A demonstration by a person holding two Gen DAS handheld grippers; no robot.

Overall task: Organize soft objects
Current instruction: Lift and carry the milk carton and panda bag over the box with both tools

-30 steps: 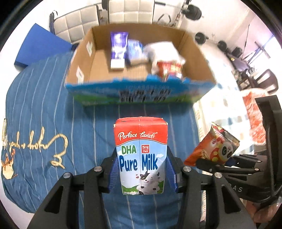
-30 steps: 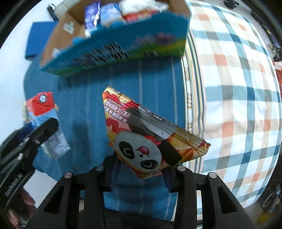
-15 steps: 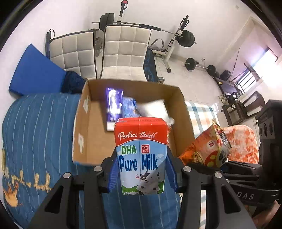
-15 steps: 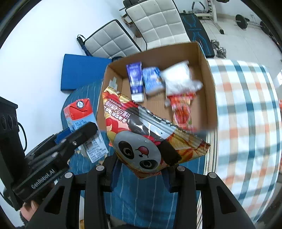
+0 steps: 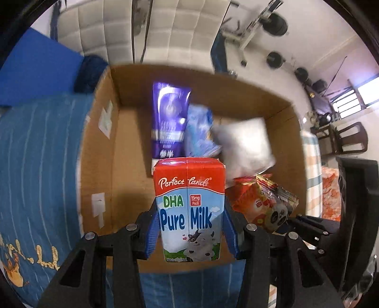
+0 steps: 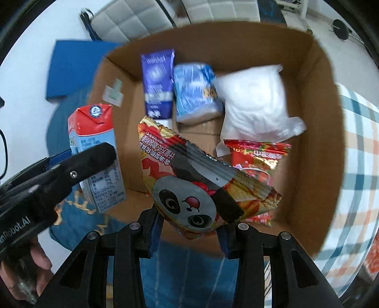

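Observation:
My left gripper (image 5: 190, 233) is shut on a red-and-blue Pure Milk carton (image 5: 189, 208) and holds it upright over the near edge of the open cardboard box (image 5: 128, 151). The carton also shows in the right wrist view (image 6: 94, 151). My right gripper (image 6: 189, 231) is shut on an orange panda snack bag (image 6: 201, 184), held above the box (image 6: 315, 142); the bag also shows in the left wrist view (image 5: 265, 206). In the box lie a purple pouch (image 6: 157, 83), a blue packet (image 6: 194, 90), a white bag (image 6: 255, 101) and a red snack pack (image 6: 258, 154).
The box sits on a bed with a blue striped cover (image 5: 42, 165) and a plaid sheet (image 6: 355, 165). A blue mat (image 5: 35, 71) and white padded chairs (image 5: 151, 30) stand behind the box. Gym weights (image 5: 272, 21) are further back.
Both grippers moved forward and down toward the box with their loads. The box now fills both views, and the milk carton and panda bag hang over its inside.

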